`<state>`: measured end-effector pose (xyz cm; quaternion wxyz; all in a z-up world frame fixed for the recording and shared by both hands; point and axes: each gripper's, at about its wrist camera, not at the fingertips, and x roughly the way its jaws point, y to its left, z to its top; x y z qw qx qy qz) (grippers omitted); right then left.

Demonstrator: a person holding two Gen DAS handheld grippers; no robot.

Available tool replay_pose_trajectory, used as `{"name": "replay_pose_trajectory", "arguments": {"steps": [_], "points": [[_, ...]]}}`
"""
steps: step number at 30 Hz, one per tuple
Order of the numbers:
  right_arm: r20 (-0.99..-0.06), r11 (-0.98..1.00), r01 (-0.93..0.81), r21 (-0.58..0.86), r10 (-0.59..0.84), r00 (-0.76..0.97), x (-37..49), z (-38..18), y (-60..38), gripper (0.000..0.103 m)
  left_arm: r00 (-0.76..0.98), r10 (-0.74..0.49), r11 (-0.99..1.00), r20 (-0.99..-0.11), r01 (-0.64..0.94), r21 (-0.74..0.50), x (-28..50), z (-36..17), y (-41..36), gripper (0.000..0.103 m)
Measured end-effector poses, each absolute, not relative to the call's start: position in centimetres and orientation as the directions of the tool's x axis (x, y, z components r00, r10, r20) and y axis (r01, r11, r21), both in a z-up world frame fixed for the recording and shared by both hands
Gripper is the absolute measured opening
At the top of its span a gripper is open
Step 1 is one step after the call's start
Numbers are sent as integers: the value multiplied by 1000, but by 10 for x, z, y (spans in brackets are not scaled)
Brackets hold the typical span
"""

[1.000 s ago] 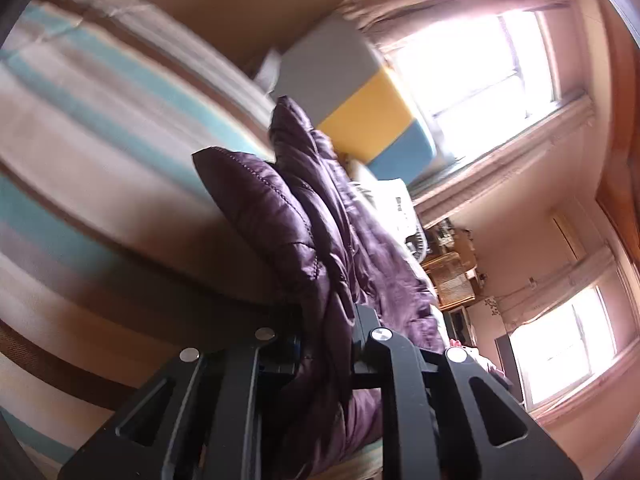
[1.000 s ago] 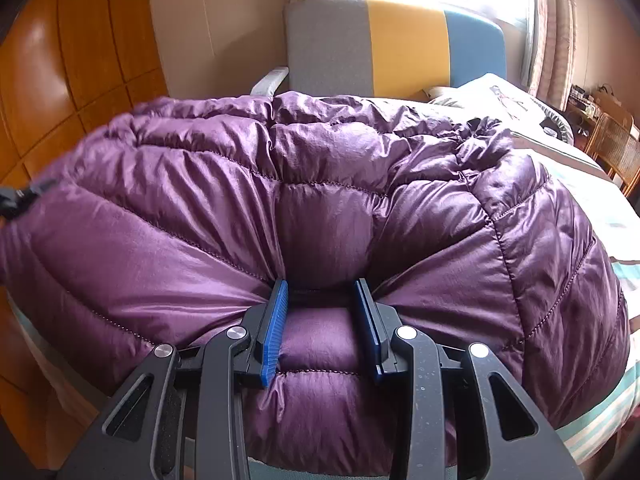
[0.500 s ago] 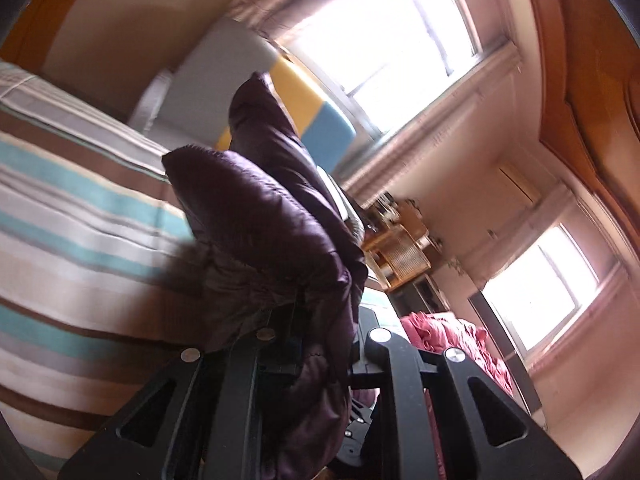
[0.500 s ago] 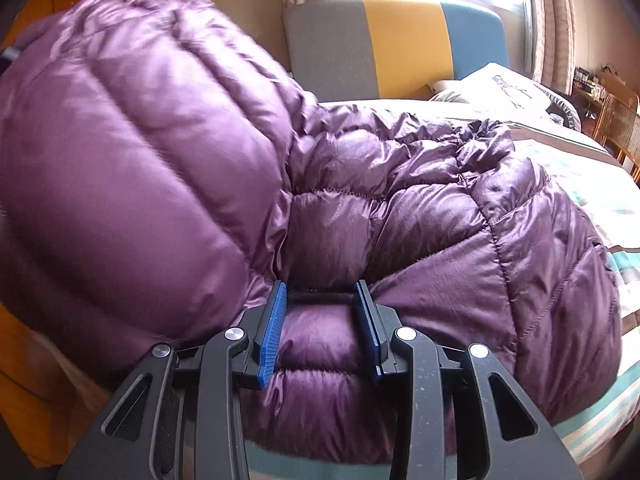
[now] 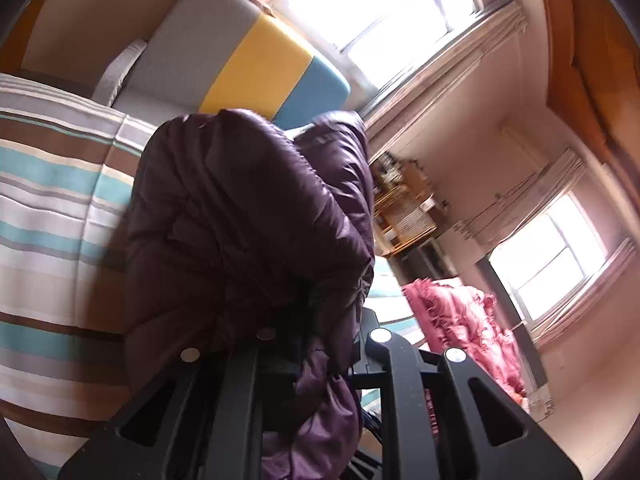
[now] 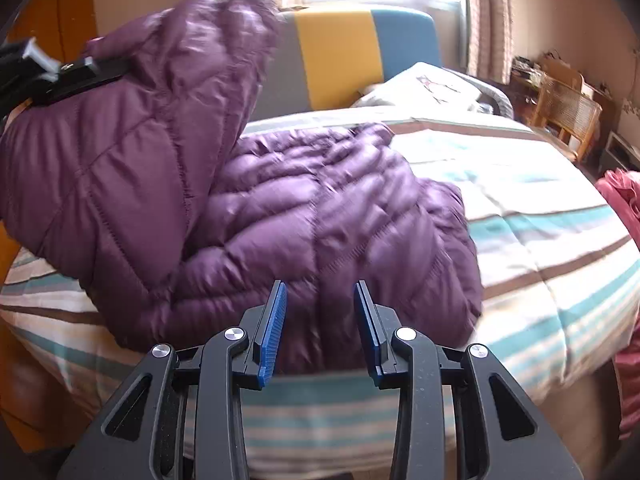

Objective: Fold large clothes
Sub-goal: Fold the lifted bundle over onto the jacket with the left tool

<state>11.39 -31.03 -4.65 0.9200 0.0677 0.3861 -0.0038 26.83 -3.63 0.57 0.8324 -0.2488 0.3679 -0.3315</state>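
A purple quilted puffer jacket (image 6: 320,216) lies on the striped bed (image 6: 540,208). Its left part (image 6: 132,120) is lifted and folding over toward the middle. My left gripper (image 5: 320,332) is shut on that raised part, and the bunched fabric (image 5: 248,216) hides its fingertips. In the right wrist view the same gripper (image 6: 68,72) shows as a black body at the upper left, above the jacket. My right gripper (image 6: 320,332) hovers at the near bed edge. Its blue pads (image 6: 274,328) stand apart, and the jacket's hem lies flat just beyond them, not pinched.
A grey, yellow and blue headboard (image 6: 340,56) stands behind the bed, with a pillow (image 6: 432,88) to its right. A pink garment (image 6: 624,208) lies at the bed's right side. Wicker furniture (image 6: 564,108) stands by the far wall, under bright windows.
My left gripper lifted the jacket's left side and swung it over toward the middle. My right gripper, pinching the hem earlier, has drawn back and the hem is free of its pads.
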Motion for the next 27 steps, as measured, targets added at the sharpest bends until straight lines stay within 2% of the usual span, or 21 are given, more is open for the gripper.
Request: {"name": "replay_pose_trajectory", "arguments": {"steps": [8, 12, 16, 22, 24, 27], "points": [[-735, 989, 99, 111, 14, 678, 96, -53, -325, 35, 410, -710, 704, -573, 370, -607, 283, -20, -111, 14], [-746, 987, 114, 117, 12, 665, 95, -59, -333, 35, 338, -709, 703, -618, 405, -585, 282, -31, -134, 19], [-750, 984, 116, 133, 23, 661, 95, -63, -335, 35, 333, -770, 638, -544, 434, -637, 271, -10, -113, 49], [-756, 985, 121, 121, 13, 654, 100, -64, -335, 35, 404, -811, 578, -424, 439, -688, 258, 24, -48, 58], [-756, 985, 125, 118, 7, 655, 98, -63, -335, 35, 452, -786, 603, -421, 412, -683, 257, 24, -22, 58], [-748, 985, 126, 118, 4, 664, 90, -57, -334, 35, 540, -696, 684, -473, 300, -664, 260, 6, 27, 58]]}}
